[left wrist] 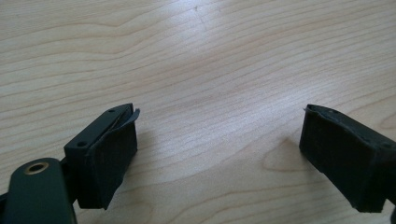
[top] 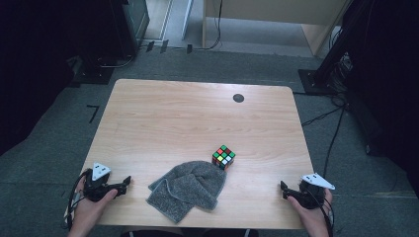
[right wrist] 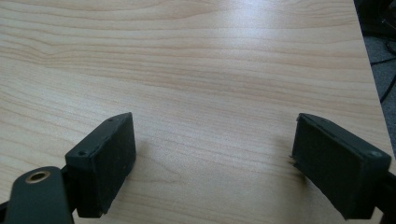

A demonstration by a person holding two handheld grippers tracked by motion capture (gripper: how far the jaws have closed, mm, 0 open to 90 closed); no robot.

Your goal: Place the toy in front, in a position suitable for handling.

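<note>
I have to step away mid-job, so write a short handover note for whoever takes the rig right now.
Left hand-held gripper: open, empty, low over the table near its left front corner.
Right hand-held gripper: open, empty, near the right front corner.
Grey towel: crumpled at front centre, untouched.
Puzzle cube: right behind the towel at its far right edge; contact unclear.
Done: nothing visibly handled.
Left: probably reaching in for towel or cube.

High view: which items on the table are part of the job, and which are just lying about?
Likely in play:
- grey towel, crumpled at the near edge between both hands
- puzzle cube, touching the towel's far right edge
- left claw and right claw, both open, holding nothing

Lying about:
- black round spot near the table's far edge
</note>
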